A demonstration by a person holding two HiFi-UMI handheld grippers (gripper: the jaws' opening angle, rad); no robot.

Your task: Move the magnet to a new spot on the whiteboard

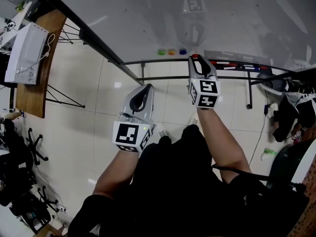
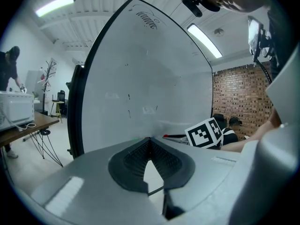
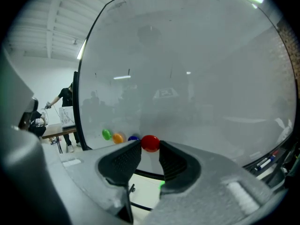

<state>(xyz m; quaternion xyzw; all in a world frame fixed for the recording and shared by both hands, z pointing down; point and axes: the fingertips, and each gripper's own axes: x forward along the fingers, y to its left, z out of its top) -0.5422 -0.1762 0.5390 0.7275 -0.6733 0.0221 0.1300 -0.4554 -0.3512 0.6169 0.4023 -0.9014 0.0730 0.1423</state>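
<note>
A red magnet (image 3: 150, 143) is seen low on the whiteboard (image 3: 187, 69), near its lower left corner in the right gripper view. It is caught between the tips of the right tongs (image 3: 150, 150). The ribbed pads (image 3: 125, 161) are set a narrow way apart, and their tips are pressed against the magnet's two sides, so that it is held while it lies on the board.

Just to the left of it, three more magnets are lined up in a row on the board: a blue magnet (image 3: 133, 138) right beside the red one, then an orange magnet (image 3: 117, 138), then a green magnet (image 3: 107, 134). None of these is touched.

In the head view the right tongs are raised to the board's lower edge, just right of the blue one, and the red magnet cannot be clearly made out behind them. A marker tray (image 1: 237, 64) is fixed along that edge, to the right.

The left tongs (image 1: 146, 86) are held lower and well apart from the board, over the tiled floor (image 1: 98, 88). Their pads are brought together at the tips, with nothing between them.

At the far left a microwave (image 1: 24, 53) is set on a wooden bench (image 1: 42, 68).
</note>
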